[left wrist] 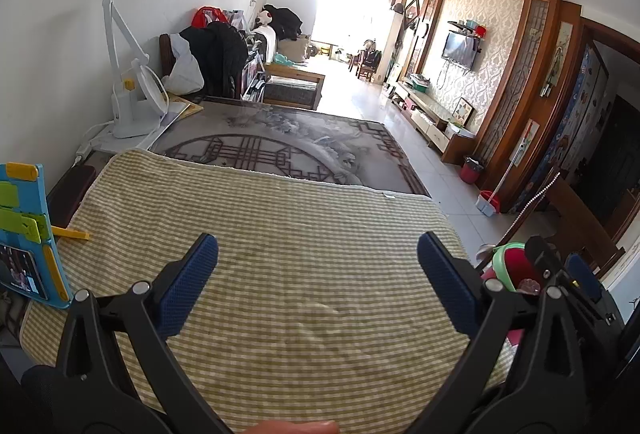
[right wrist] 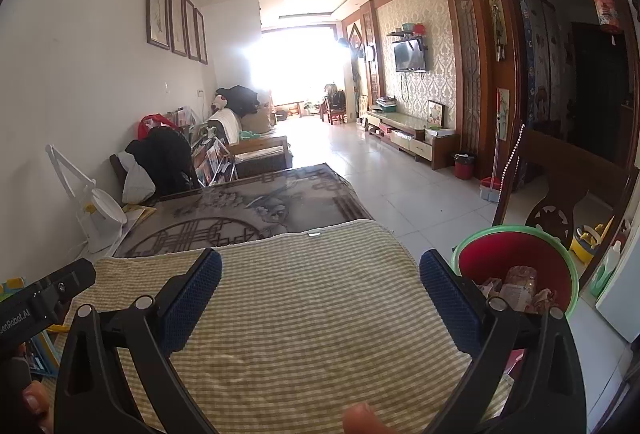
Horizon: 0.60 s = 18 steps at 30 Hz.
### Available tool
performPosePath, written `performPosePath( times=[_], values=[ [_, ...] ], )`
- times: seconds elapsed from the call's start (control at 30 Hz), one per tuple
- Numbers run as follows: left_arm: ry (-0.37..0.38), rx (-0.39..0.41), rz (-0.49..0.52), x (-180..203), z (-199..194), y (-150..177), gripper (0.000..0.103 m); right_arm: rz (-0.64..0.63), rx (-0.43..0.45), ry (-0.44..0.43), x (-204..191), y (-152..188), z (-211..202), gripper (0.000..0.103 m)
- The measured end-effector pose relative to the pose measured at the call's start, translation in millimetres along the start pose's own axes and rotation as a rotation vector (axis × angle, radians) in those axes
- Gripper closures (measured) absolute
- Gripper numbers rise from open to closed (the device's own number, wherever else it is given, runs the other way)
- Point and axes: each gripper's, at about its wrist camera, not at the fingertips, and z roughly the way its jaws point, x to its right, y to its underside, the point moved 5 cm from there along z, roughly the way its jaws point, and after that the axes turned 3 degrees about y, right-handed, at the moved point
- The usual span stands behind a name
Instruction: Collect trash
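Observation:
A red trash bin with a green rim [right wrist: 516,258] stands on the floor beside the table's right edge, with wrappers and other trash [right wrist: 520,288] inside. The left wrist view catches the same bin [left wrist: 514,266] behind the right gripper's body. My left gripper [left wrist: 318,282] hangs open over the yellow checked cloth [left wrist: 280,234] with nothing between its blue pads. Over the same cloth [right wrist: 312,294], my right gripper [right wrist: 320,294] is also open and empty, its right finger just left of the bin. No loose trash shows on the cloth.
A white desk lamp [left wrist: 128,101] and papers sit at the table's far left. A blue stand holding a phone [left wrist: 28,234] is at the left edge. A dark patterned table cover [left wrist: 280,141] lies beyond the cloth. A wooden chair [right wrist: 560,185] stands past the bin.

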Motion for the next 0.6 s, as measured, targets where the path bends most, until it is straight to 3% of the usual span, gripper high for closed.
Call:
performPosePath(
  times=[0.37, 0.5, 0.6],
  values=[
    [-0.015, -0.016, -0.001, -11.1, 11.8, 6.0, 0.005, -0.014, -0.047, -0.014, -3.0, 8.1, 18.6, 0.007],
    [-0.064, -0.054, -0.029, -35.7, 29.7, 13.6, 0.005, -0.041, -0.13, -0.015, -7.8, 24.3, 63.7, 0.007],
    [-0.103, -0.088, -0.06, -59.9, 42.0, 22.1, 0.005, -0.119, -0.222, 0.012, -12.4, 43.6, 123.2, 0.007]
  ],
)
